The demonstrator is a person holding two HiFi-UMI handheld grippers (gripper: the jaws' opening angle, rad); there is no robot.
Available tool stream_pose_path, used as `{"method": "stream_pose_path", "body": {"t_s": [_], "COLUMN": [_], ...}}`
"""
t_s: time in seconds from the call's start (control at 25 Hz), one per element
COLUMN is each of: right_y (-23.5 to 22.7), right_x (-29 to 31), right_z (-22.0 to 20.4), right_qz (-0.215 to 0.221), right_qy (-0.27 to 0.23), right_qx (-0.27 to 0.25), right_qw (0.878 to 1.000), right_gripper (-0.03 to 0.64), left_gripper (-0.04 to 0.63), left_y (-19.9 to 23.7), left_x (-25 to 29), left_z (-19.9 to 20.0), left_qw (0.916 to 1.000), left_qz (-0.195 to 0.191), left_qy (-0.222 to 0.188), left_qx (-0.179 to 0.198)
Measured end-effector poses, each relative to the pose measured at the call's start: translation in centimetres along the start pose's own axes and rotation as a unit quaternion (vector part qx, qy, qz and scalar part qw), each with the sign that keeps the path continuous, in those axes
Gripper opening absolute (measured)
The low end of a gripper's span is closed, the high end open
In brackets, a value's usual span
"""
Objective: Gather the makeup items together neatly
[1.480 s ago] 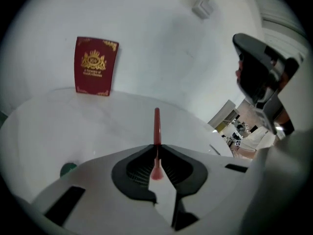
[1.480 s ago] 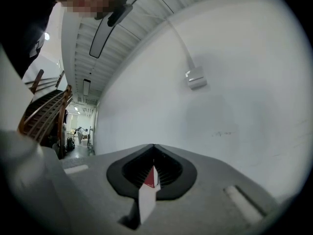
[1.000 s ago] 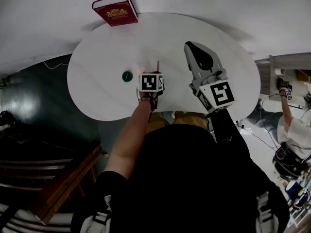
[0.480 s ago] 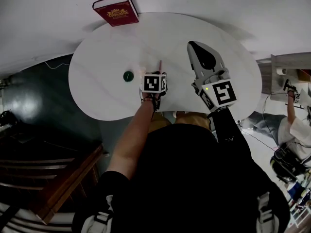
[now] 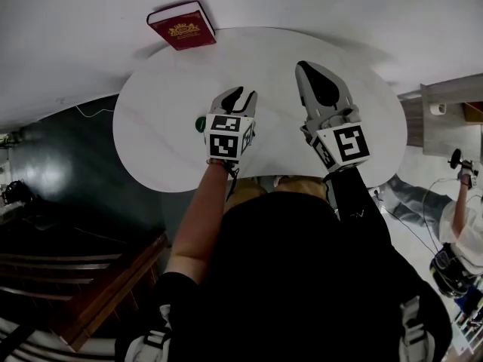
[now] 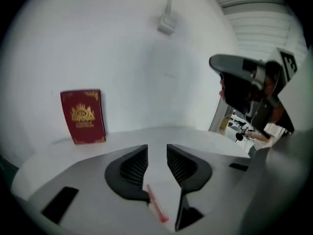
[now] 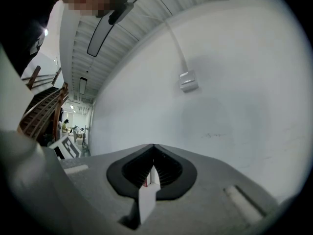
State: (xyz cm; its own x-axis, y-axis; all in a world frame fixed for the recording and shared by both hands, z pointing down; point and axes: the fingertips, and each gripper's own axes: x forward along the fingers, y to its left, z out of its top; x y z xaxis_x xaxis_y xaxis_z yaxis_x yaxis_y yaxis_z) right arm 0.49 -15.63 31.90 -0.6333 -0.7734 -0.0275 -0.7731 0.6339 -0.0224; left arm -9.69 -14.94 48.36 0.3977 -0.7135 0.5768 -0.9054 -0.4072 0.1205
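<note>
The left gripper (image 5: 241, 95) hangs over the white table (image 5: 151, 145), well on the person's side of the red book (image 5: 182, 26). Its jaws have just been opening and stand apart with nothing between them. Beneath it, slightly back from the fingertips, the pink makeup pencil (image 6: 156, 203) lies flat on the tabletop. Its long axis points roughly toward the book, nearly in line with the jaws, so they would likely straddle its width on a straight drop. This gripper is by far the nearer to the pencil. A small green round item (image 5: 198, 124) sits just to its left, no closer to the book. The right gripper (image 5: 308, 74) reaches nearer the book, off to the book's right, with its jaws pressed together. A pale sliver deep in their gap cannot be identified.
</note>
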Motion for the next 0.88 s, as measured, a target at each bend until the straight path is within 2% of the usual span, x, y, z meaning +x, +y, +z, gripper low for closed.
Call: {"method": "stream_pose_path", "body": {"t_s": [0.08, 0.16, 0.2, 0.28, 0.32, 0.36, 0.64, 0.8, 0.88], "right_y": [0.1, 0.5, 0.7, 1.3, 1.6, 1.8, 3.3, 2.8, 2.2], "right_x": [0.1, 0.5, 0.7, 0.8, 0.8, 0.8, 1.1, -0.6, -1.8], "right_z": [0.7, 1.3, 1.8, 2.6, 3.1, 3.6, 3.9, 1.7, 1.0], "right_qz": [-0.001, 0.001, 0.003, 0.008, 0.01, 0.01, -0.003, -0.048, -0.076], "right_qy": [-0.008, -0.017, -0.024, -0.034, -0.04, -0.048, -0.057, -0.008, -0.001], "right_qx": [-0.005, -0.009, -0.008, -0.004, -0.003, -0.003, -0.013, -0.023, -0.024], "right_qw": [1.0, 1.0, 1.0, 0.999, 0.999, 0.999, 0.998, 0.999, 0.997], "right_gripper": [0.005, 0.005, 0.005, 0.005, 0.005, 0.005, 0.005, 0.005, 0.005], "left_gripper": [0.121, 0.121, 0.12, 0.06, 0.057, 0.057, 0.057, 0.057, 0.057], "left_y": [-0.1, 0.2, 0.4, 0.4, 0.2, 0.0, 0.7, -1.1, -2.4], "left_x": [-2.0, -4.7, -6.7, -11.3, -13.0, -13.9, -13.8, -13.1, -12.2], "left_z": [3.9, 7.9, 10.1, 14.2, 15.7, 16.5, 15.1, 15.3, 15.7], "left_qw": [0.9984, 0.9922, 0.9854, 0.9632, 0.9534, 0.9487, 0.9558, 0.9551, 0.9506], "left_qz": [0.003, 0.02, 0.039, 0.081, 0.091, 0.092, 0.07, 0.023, -0.011], "left_qy": [-0.053, -0.117, -0.158, -0.244, -0.273, -0.287, -0.267, -0.269, -0.278], "left_qx": [0.02, 0.039, 0.05, 0.079, 0.09, 0.097, 0.1, 0.123, 0.137]}}
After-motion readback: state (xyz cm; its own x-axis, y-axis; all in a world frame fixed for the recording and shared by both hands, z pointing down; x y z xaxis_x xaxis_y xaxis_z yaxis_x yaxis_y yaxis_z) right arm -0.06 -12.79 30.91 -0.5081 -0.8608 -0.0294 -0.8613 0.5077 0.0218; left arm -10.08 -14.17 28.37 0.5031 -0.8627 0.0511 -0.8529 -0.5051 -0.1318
